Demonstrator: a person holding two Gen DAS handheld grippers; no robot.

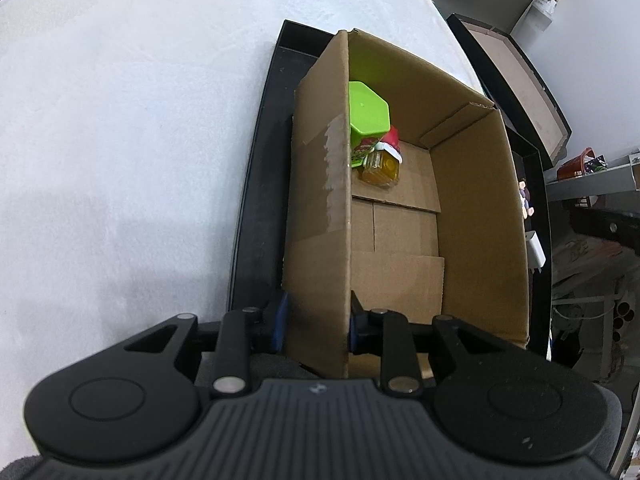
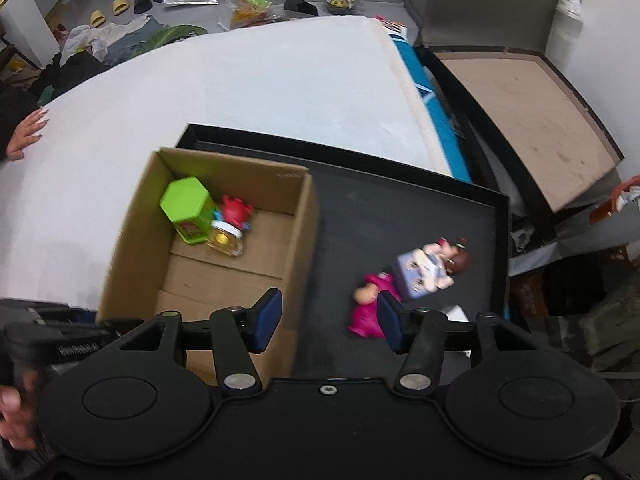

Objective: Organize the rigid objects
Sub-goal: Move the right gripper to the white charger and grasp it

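A cardboard box [image 1: 472,208] [image 2: 120,248] stands in a black tray [image 2: 420,208] [image 1: 260,184] on a white table. In its far corner lie a green hexagonal container [image 1: 366,114] [image 2: 188,206], a red toy [image 2: 236,208] [image 1: 394,138] and a small amber jar [image 1: 380,168] [image 2: 226,242]. My left gripper [image 1: 316,320] is shut on the box's near left wall. My right gripper [image 2: 328,320] is open and empty above the tray, beside the box's right wall. A pink figure [image 2: 366,308] and a doll with a pale blue block [image 2: 424,272] lie on the tray to the right.
A person's hand [image 2: 26,136] rests on the table's far left edge. An open flat case [image 2: 520,120] stands to the right of the table. Clothes, bags and shoes [image 2: 120,36] litter the floor beyond. Shelves with clutter [image 1: 592,176] are at the right.
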